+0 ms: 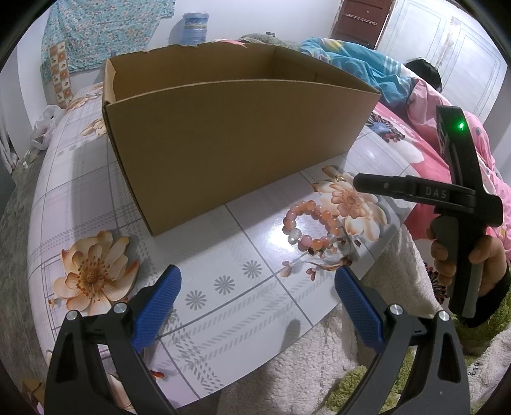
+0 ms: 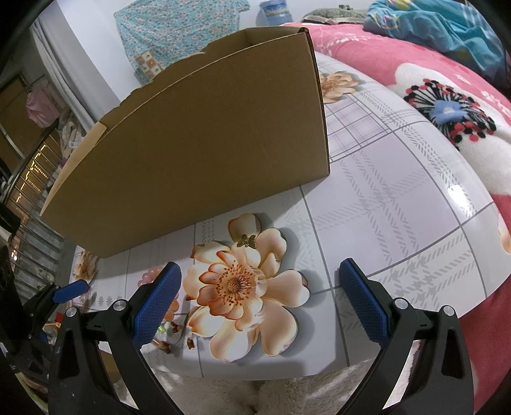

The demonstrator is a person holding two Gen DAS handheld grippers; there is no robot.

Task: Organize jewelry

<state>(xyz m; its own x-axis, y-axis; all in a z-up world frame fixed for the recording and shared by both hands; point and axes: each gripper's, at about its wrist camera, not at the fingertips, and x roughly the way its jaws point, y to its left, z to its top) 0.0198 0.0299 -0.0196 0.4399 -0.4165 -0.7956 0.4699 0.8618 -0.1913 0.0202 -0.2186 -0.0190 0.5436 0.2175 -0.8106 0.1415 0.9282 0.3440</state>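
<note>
A pink and orange bead bracelet (image 1: 311,226) lies on the flowered table (image 1: 223,281), in front of an open cardboard box (image 1: 230,137). A small gold butterfly piece (image 2: 246,241) lies on a printed flower, near the box (image 2: 198,143); it shows faintly in the left wrist view (image 1: 341,177). My left gripper (image 1: 257,297) is open and empty, just short of the bracelet. My right gripper (image 2: 258,293) is open and empty, a little short of the butterfly. In the left wrist view the right gripper's body shows at the right. The bracelet (image 2: 150,274) is partly hidden behind my right gripper's left finger.
A pink flowered blanket (image 2: 447,95) and a blue blanket (image 1: 351,60) lie on the bed behind the table. A white fleece cover (image 1: 319,367) lies at the table's near edge. A water jug (image 1: 194,28) stands by the far wall.
</note>
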